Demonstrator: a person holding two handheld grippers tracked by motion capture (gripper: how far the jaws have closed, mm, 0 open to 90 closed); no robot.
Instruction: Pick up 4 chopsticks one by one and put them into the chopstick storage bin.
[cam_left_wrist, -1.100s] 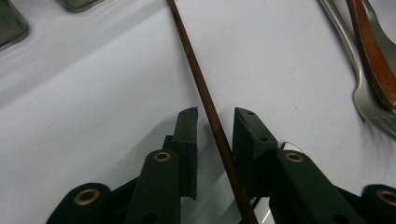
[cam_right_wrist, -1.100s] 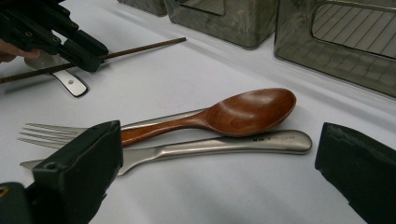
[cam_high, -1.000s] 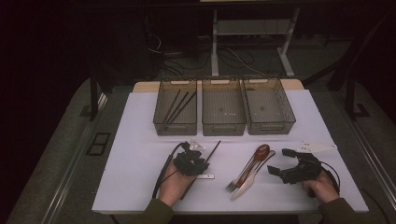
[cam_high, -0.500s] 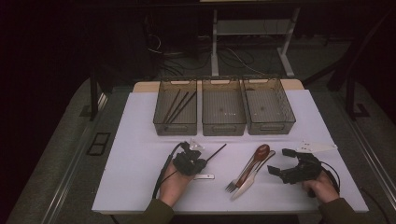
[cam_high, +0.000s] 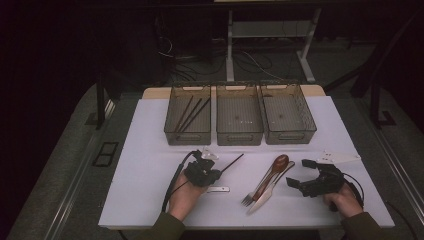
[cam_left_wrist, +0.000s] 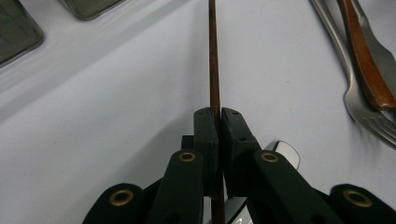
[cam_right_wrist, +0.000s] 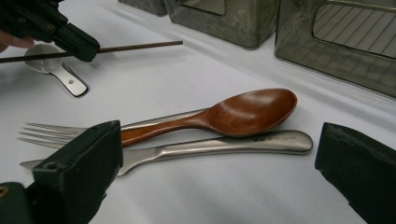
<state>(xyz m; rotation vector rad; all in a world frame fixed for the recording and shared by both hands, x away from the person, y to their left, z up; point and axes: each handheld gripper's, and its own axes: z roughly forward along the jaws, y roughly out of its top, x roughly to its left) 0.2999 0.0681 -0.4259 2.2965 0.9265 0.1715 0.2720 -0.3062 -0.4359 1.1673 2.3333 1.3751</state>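
My left jaws (cam_left_wrist: 216, 122) have just been closing and now pinch the chopstick (cam_left_wrist: 214, 56); it's ready to lift. My right jaws (cam_right_wrist: 215, 177) stand open.

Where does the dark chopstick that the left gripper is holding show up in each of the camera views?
High view: the chopstick slants up and right from the left gripper, below the left bin.
Left gripper view: it runs straight up the middle, clamped between the shut jaws.
Right gripper view: it lies level across the top left.
Shared landmark: the wooden spoon, lying with the fork.
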